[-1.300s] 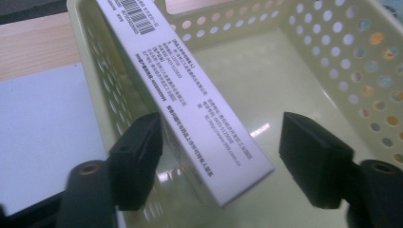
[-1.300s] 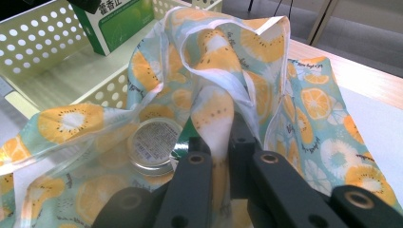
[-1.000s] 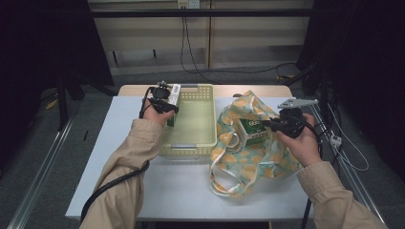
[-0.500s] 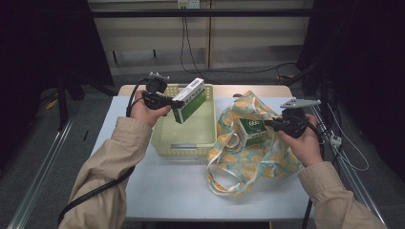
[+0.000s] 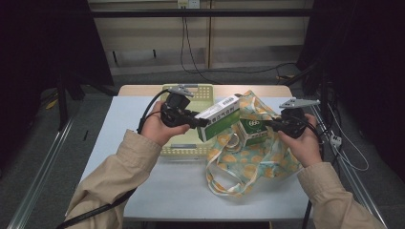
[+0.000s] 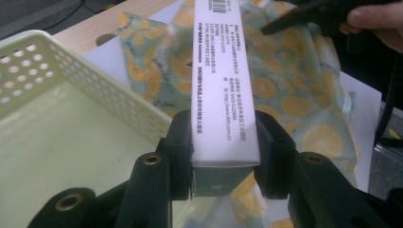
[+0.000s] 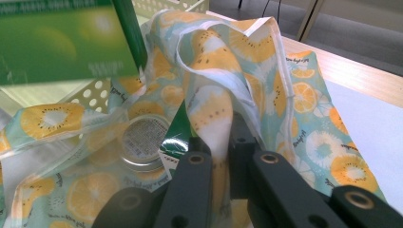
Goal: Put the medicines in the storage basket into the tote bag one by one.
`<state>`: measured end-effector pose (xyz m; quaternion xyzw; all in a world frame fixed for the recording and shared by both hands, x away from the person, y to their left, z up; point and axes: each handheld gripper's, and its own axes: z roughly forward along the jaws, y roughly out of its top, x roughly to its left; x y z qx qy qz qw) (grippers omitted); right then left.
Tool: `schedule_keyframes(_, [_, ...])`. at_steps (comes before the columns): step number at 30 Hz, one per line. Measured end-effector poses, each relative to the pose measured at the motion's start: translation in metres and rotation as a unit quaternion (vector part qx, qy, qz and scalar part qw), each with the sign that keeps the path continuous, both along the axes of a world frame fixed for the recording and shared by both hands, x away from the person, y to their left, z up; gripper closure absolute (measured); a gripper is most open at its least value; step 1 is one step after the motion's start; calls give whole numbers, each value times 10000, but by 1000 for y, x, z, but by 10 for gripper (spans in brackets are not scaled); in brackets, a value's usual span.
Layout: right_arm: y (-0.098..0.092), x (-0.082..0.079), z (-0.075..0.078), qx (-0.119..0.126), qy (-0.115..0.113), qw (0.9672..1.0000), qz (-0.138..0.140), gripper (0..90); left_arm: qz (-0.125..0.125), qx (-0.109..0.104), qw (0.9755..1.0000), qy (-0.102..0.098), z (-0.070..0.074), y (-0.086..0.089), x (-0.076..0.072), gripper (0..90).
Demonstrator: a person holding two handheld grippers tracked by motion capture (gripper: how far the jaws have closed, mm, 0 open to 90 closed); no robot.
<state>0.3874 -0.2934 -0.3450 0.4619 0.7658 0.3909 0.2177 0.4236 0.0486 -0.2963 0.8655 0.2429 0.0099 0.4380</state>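
My left gripper [image 5: 199,122] is shut on one end of a long green and white box [image 5: 220,116], held in the air between the pale green basket [image 5: 184,143] and the fruit-print cloth bag [image 5: 260,155]. In the left gripper view the pads [image 6: 180,152] press both sides of the box [image 6: 221,71]. My right gripper [image 5: 268,124] is shut on the bag's edge and holds it up; the cloth [image 7: 214,118] runs between its jaws. Inside the bag lie a green box [image 5: 253,130] and a round metal tin [image 7: 142,140].
The basket [image 6: 57,118] stands at the left of the white table [image 5: 157,191], its wall close under the held box. The bag's handles [image 5: 222,183] trail toward the front edge. A wooden strip [image 7: 351,71] borders the table's far side.
My left gripper has lifted the long box out of the basket's far corner and carried it right, toward the bag. The right gripper and the bag have stayed put.
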Motion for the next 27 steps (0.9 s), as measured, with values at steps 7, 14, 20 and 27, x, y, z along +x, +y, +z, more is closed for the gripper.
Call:
schedule_keyframes(7, [5,0,5,-15,-44,10000,63,885,-526,187,9984,47,-10,-22,-16,631])
schedule_keyframes(14, [10,-2,12,12,-122,9998,125,885,-802,436,9956,218,-38,-56,-21,630])
schedule_keyframes(20, [9,-4,16,27,-170,9997,169,885,-855,254,9955,326,-53,-86,-17,630])
schedule_keyframes(27, [3,-5,18,58,-175,9997,138,885,-879,283,9952,334,-65,-111,-12,630])
